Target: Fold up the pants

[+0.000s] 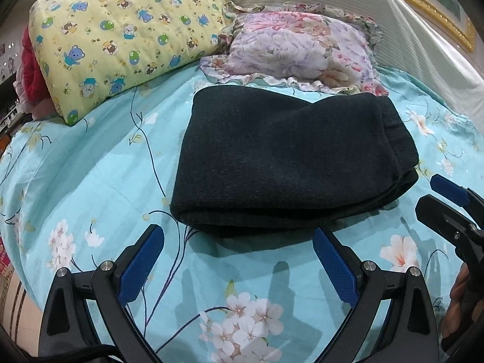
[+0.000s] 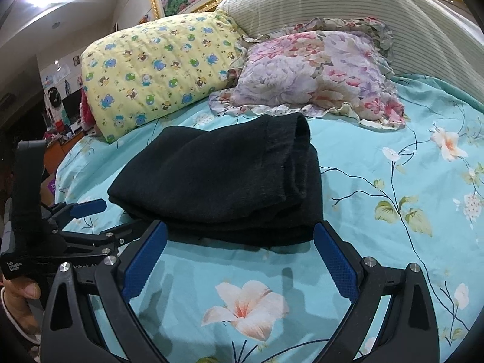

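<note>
Black pants (image 1: 290,160) lie folded in a thick rectangular stack on the turquoise floral bedsheet (image 1: 99,175). They also show in the right wrist view (image 2: 224,181). My left gripper (image 1: 239,242) is open and empty, just short of the stack's near edge. My right gripper (image 2: 240,239) is open and empty, its fingertips close to the stack's near edge. The right gripper also shows at the right edge of the left wrist view (image 1: 438,199). The left gripper shows at the left of the right wrist view (image 2: 99,214).
A yellow bear-print pillow (image 1: 127,39) and a floral ruffled pillow (image 1: 302,51) lie behind the pants. A striped padded headboard (image 1: 378,15) stands behind them. A red item (image 1: 30,69) sits at the far left. The bed's edge falls off at the left.
</note>
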Tool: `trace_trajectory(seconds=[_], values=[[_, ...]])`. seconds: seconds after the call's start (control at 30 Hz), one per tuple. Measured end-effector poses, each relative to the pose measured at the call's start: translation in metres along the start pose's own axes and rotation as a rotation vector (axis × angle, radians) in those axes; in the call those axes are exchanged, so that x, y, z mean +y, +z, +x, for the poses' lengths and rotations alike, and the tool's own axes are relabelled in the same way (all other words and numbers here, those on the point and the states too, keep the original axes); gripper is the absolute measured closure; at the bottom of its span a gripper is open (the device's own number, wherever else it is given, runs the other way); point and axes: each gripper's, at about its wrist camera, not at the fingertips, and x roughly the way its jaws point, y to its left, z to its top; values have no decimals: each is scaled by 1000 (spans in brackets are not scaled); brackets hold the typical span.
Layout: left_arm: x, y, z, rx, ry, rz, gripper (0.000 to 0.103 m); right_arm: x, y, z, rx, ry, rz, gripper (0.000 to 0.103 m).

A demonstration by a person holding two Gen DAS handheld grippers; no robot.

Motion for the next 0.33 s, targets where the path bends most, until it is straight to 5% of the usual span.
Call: trace_trajectory(seconds=[0.33], values=[[-8,1,-6,-4,-9,19,4,-1,2,-2,-5,3,-5,6]])
